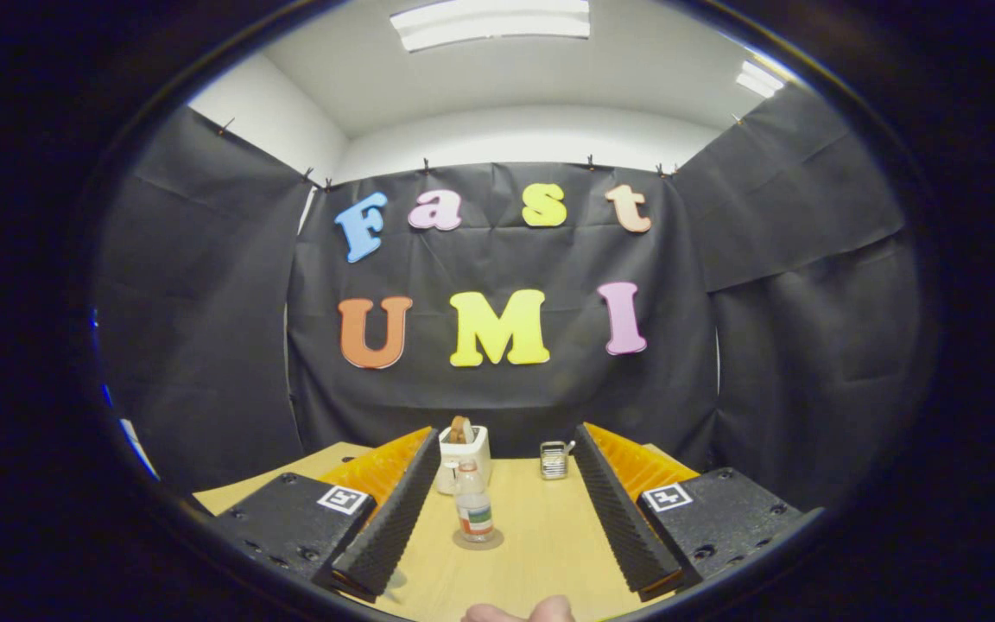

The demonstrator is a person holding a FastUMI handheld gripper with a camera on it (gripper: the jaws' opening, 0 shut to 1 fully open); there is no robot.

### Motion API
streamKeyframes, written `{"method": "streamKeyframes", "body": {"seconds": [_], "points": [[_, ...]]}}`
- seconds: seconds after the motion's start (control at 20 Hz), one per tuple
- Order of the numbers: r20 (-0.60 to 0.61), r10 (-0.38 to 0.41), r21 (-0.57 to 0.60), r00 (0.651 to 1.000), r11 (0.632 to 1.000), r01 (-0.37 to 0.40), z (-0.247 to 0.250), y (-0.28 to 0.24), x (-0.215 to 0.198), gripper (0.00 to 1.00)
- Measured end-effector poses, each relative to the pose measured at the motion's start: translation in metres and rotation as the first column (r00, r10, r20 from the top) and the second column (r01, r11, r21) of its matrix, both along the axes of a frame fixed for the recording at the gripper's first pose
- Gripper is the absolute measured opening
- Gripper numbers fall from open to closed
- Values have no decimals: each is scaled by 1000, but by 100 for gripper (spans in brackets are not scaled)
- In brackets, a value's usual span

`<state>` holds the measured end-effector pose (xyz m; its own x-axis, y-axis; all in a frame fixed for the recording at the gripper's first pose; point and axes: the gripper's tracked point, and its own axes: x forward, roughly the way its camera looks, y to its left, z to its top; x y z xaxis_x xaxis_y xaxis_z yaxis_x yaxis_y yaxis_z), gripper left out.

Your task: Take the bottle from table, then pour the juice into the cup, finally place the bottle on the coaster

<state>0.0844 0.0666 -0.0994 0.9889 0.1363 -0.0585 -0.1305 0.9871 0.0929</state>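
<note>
A small clear bottle [473,508] with a white cap and a coloured label stands upright on a round coaster [478,541] on the wooden table [541,536]. It is between my two fingers, nearer the left one and touching neither. My gripper [509,458] is open wide, with nothing held. A small glass cup [554,460] with a handle stands at the far edge of the table, just beyond the right fingertip.
A white toaster [463,458] with bread in it stands behind the bottle, at the back of the table. Fingertips of a person's hand [519,612] show below the fingers. Black cloth walls close the booth behind and on both sides.
</note>
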Motion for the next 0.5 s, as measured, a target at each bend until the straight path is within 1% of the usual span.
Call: {"method": "streamKeyframes", "body": {"seconds": [0.15, 0.5], "points": [[-21, 26, 4, 999, 1000, -26, -13, 13, -7, 100], [27, 57, 9, 998, 998, -58, 10, 28, -14, 100]]}}
